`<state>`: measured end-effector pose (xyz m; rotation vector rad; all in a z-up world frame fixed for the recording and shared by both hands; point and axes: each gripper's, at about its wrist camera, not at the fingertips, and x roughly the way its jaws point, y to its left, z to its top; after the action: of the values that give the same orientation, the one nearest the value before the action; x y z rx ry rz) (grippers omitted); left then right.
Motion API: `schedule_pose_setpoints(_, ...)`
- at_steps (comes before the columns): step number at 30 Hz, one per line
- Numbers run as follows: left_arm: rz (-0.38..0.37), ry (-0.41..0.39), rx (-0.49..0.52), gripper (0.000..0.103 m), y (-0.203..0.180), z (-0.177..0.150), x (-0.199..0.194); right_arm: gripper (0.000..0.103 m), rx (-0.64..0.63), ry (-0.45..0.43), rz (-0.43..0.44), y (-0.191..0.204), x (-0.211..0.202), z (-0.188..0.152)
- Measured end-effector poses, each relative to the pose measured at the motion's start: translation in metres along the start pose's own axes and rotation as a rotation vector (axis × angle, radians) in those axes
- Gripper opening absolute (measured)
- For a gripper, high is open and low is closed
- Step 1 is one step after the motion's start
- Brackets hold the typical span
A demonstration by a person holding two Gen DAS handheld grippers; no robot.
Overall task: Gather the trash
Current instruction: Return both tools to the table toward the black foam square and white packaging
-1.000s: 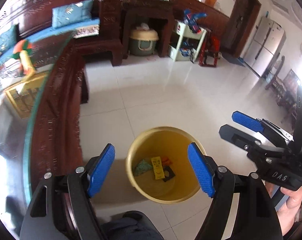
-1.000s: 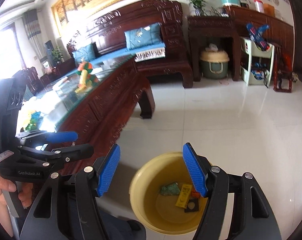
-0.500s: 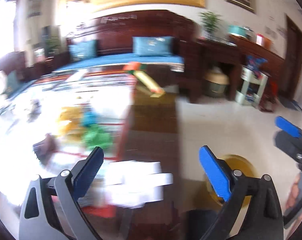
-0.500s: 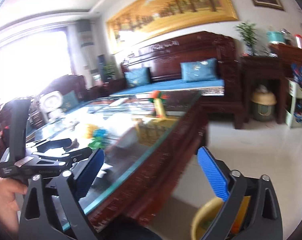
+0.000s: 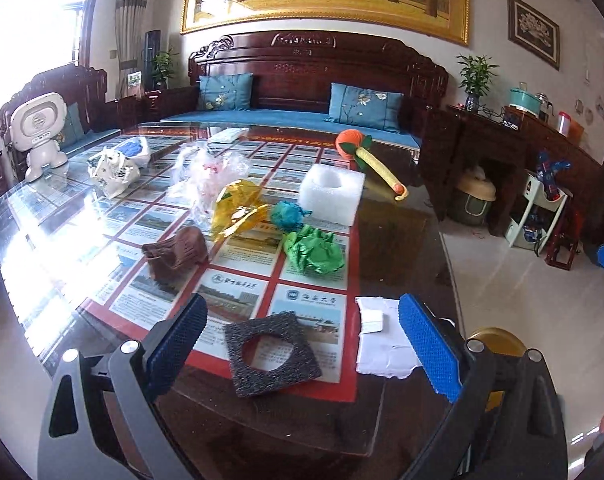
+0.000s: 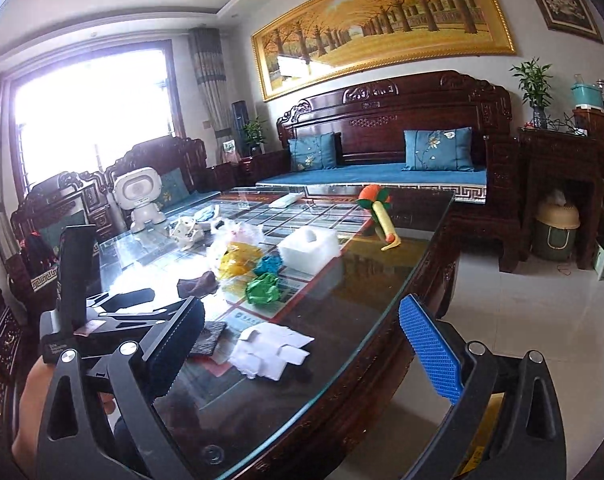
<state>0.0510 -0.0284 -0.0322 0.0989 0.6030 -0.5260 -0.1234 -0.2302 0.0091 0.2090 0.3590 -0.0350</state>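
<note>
A carved dark-red wooden sofa (image 6: pixel 389 132) with blue cushions stands against the cream wall beneath a long gold-framed painting of autumn trees (image 6: pixel 381 20). Glare floods a large window (image 6: pixel 90 112); the pale tiled floor (image 6: pixel 541 308) gleams.

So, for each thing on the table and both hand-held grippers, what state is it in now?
Left hand-held gripper: open, empty.
Right hand-held gripper: open, empty.
Dark foam square: flat, hole in its middle.
White paper: torn, flat.
Green paper: crumpled.
White foam block: upright, hollow on top.
Yellow wrapper: crumpled.
</note>
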Motion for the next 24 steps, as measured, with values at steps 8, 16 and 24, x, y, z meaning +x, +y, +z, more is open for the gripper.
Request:
schedule_pose_setpoints(8, 0.034, 0.025, -0.078, 0.097, 0.033, -0.013, -0.007, 0.094, -0.013, 0.045, 0.057, 0.025, 0.006, -0.009)
schedule_pose_setpoints(16, 0.055, 0.039, -0.1, 0.098, 0.037, -0.02, -0.003, 0.094, -0.051, 0.078, 0.09, 0.035, 0.008, -0.014)
schedule_pose_setpoints(24, 0.064, 0.039, -0.088, 0.098, 0.03, -0.016, -0.004, 0.094, -0.066, 0.1, 0.096, 0.037, 0.009, -0.017)
